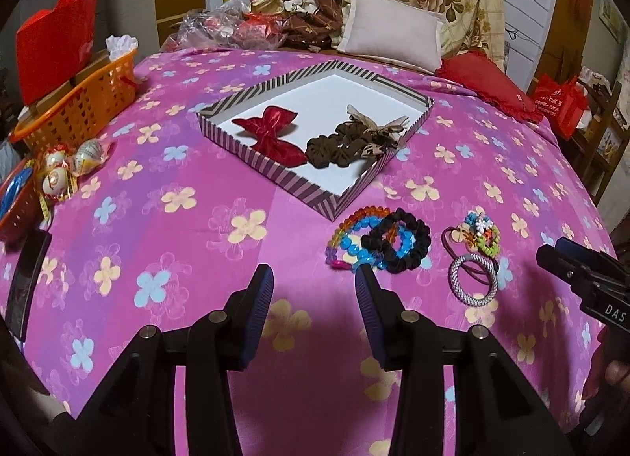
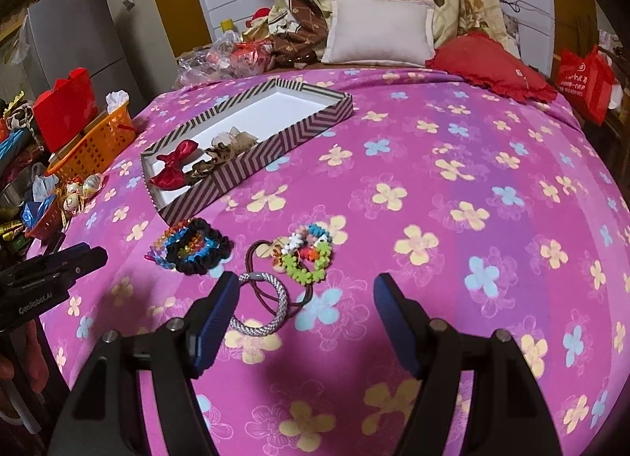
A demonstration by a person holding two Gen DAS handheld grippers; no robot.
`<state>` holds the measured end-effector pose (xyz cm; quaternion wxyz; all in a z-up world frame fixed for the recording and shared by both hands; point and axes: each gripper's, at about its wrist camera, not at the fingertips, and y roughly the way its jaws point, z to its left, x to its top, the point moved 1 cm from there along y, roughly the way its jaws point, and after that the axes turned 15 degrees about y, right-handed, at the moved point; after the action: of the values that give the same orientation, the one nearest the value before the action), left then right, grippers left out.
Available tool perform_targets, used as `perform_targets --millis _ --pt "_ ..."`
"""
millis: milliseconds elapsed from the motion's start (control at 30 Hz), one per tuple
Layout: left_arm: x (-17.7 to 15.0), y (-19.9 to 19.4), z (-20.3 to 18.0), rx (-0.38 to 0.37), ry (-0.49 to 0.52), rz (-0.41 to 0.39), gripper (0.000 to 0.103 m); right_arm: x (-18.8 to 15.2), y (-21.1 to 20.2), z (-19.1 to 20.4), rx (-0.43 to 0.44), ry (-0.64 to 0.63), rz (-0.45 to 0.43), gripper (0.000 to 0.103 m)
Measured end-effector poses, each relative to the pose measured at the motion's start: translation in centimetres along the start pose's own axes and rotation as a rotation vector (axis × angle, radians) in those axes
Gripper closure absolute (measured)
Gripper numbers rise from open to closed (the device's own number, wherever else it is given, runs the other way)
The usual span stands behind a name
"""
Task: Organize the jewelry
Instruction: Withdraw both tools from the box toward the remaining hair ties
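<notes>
Hovering over the pink bedspread [image 1: 165, 227]: left gripper [image 1: 314, 282] sitting partly open, nothing between its fingers, just short of the bead bracelets and black scrunchie [image 1: 397, 239]. Right gripper [image 2: 305, 294] gaping wider, also holding nothing, its left finger lying over the edge of the silver hair tie [image 2: 262, 312]. Flower hair ties [image 2: 309, 255] are resting just beyond that. Striped box [image 1: 366, 180] is sitting farther back, carrying a red bow [image 1: 271, 135] and brown scrunchies [image 1: 346, 143] beside each other.
</notes>
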<state>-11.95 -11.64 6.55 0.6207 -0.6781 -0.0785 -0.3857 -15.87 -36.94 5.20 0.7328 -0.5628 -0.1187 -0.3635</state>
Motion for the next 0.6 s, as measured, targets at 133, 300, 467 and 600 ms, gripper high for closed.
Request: perform_targets --millis 133,300,467,600 --pt "-0.9 0.4 0.6 -0.031 -0.011 0.016 0.08 -0.2 0.2 -0.1 0.004 -0.011 0.006 0.029" --pt "-1.3 0.6 0.3 -0.049 0.003 0.024 0.08 -0.5 0.9 -0.6 0.0 -0.005 0.026 0.029" --pt "-1.0 1.0 -0.5 -0.101 0.008 0.02 0.08 -1.1 1.3 -0.2 0.027 -0.034 0.048 0.029" --pt "-0.9 1.8 -0.5 -0.1 0.003 0.039 0.08 -1.7 1.7 0.4 0.042 -0.068 0.06 0.03"
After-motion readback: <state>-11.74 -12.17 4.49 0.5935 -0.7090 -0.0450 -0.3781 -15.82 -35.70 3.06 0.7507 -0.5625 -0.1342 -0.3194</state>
